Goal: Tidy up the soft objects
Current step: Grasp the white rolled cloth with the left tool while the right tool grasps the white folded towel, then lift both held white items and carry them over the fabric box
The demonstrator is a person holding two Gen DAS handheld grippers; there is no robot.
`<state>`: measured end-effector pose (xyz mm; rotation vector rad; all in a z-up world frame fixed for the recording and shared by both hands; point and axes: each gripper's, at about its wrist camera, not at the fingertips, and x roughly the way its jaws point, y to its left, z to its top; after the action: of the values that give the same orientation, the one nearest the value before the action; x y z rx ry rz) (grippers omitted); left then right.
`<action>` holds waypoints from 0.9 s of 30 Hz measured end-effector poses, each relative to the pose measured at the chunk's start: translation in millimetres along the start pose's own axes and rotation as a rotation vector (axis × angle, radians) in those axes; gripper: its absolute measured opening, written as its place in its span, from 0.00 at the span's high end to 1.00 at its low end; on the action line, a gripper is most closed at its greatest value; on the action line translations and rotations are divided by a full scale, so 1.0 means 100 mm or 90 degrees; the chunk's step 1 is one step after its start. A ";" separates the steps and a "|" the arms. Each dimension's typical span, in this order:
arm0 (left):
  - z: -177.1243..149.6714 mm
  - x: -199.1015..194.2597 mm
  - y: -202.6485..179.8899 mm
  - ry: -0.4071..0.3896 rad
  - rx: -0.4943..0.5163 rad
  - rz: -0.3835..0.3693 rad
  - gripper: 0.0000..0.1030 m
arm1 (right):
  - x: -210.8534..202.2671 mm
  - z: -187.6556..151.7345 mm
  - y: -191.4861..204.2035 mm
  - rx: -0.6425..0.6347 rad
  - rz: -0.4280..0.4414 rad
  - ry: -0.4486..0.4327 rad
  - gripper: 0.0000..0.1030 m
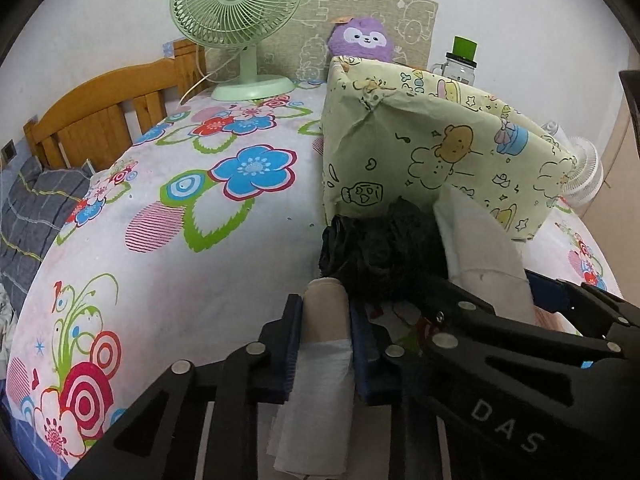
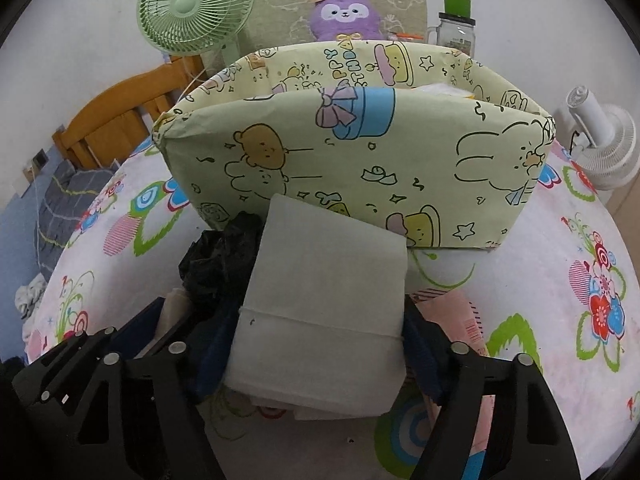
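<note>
Between the left gripper (image 1: pixel 324 344)'s fingers (image 1: pixel 291 344): a beige-and-white cloth roll (image 1: pixel 323 328), clamped tight. Just ahead of their tips, a crumpled black bag (image 1: pixel 380 248) on the floral bed sheet (image 1: pixel 160 264). Right gripper (image 2: pixel 316 344): fingers (image 2: pixel 424 344) flank a folded white cloth (image 2: pixel 320 300), touching both sides. Beyond it, touching, stands the cartoon-print box (image 2: pixel 360 160).

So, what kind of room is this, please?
Most likely a bedroom: a wooden bed frame stands at the side, a purple plush toy sits at the wall, and a flower-print sheet covers the work surface.
</note>
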<state>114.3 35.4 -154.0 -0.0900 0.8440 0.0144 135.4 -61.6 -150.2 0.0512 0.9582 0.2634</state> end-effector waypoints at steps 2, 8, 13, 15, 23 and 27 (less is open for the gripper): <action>0.00 -0.01 0.00 0.002 -0.003 -0.004 0.83 | 0.00 0.00 -0.01 0.002 0.002 -0.001 0.31; 0.01 -0.07 -0.11 -0.006 0.006 -0.010 0.85 | -0.07 -0.02 -0.06 0.008 0.007 -0.009 0.46; 0.00 -0.10 -0.20 -0.009 0.017 -0.020 0.85 | -0.11 -0.03 -0.13 0.016 0.009 -0.012 0.53; -0.01 -0.13 -0.23 -0.011 0.019 -0.019 0.85 | -0.15 -0.04 -0.13 0.016 0.010 -0.018 0.54; 0.02 -0.24 -0.32 -0.033 0.026 -0.018 0.85 | -0.33 -0.06 -0.17 0.016 0.007 -0.050 0.56; 0.04 -0.31 -0.38 -0.046 0.032 -0.021 0.85 | -0.45 -0.06 -0.22 0.022 0.003 -0.066 0.56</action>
<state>98.2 -1.0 -125.3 -0.0557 0.7697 -0.0343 110.3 -94.2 -120.8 0.0980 0.8592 0.2457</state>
